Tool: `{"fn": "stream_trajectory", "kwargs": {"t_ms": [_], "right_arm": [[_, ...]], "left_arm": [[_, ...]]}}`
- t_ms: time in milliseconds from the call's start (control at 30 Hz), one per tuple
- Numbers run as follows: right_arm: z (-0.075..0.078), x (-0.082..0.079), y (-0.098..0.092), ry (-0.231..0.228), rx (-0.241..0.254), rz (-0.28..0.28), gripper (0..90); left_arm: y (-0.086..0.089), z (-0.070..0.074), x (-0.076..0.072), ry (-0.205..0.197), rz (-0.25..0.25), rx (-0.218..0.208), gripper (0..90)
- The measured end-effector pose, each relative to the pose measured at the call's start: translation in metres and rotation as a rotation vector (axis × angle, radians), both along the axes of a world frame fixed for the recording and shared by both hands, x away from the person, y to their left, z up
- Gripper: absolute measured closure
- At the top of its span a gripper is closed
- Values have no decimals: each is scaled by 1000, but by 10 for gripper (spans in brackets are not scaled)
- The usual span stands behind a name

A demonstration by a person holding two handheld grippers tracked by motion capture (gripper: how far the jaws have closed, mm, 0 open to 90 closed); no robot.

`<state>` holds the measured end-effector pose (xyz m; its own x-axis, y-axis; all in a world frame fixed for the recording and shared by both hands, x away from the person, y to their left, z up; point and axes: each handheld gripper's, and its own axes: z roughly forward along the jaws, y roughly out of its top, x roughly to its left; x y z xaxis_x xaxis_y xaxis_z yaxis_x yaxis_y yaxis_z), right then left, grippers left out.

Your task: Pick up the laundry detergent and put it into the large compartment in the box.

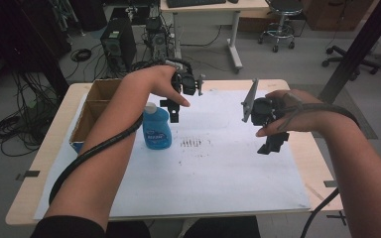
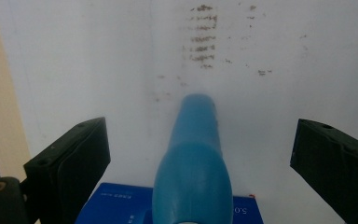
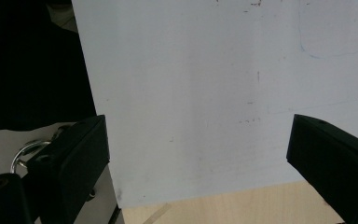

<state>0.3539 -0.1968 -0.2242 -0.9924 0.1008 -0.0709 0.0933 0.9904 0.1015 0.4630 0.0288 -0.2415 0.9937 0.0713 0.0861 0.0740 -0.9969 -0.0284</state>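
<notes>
My left gripper (image 1: pixel 174 117) hangs just above the blue bottle (image 1: pixel 157 128), its jaws spread wide on either side of the neck and touching nothing. The bottle stands upright on the white sheet (image 1: pixel 218 168), close beside the cardboard box (image 1: pixel 92 111). My right gripper (image 1: pixel 273 144) hovers well apart over bare sheet, jaws released and empty.

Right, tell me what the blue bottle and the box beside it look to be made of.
Blue bottle: likely plastic, smooth with a slight sheen, translucent blue body with a printed label and a pale cap.
Box: looks like cardboard, matte brown inside walls with a thin divider; its outer wall is printed blue at the lower corner.
</notes>
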Motion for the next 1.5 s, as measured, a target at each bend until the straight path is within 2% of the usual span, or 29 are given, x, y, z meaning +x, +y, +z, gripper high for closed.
{"fn": "stream_trajectory", "kwargs": {"t_ms": [333,467,767,1300,1500], "right_arm": [[3,-2,1,-7,4,3,55],[2,-2,1,-5,4,2,56],[1,-1,4,-5,3,6,55],[-2,1,7,-2,2,10,56],[-2,0,7,-2,4,8,56]], "left_arm": [[4,17,-4,-16,2,-4,50],[14,28,-5,-24,16,-8,50],[28,40,-5,-38,33,-14,50],[43,46,-8,-40,46,-16,49],[47,43,-7,-35,49,-11,50]]}}
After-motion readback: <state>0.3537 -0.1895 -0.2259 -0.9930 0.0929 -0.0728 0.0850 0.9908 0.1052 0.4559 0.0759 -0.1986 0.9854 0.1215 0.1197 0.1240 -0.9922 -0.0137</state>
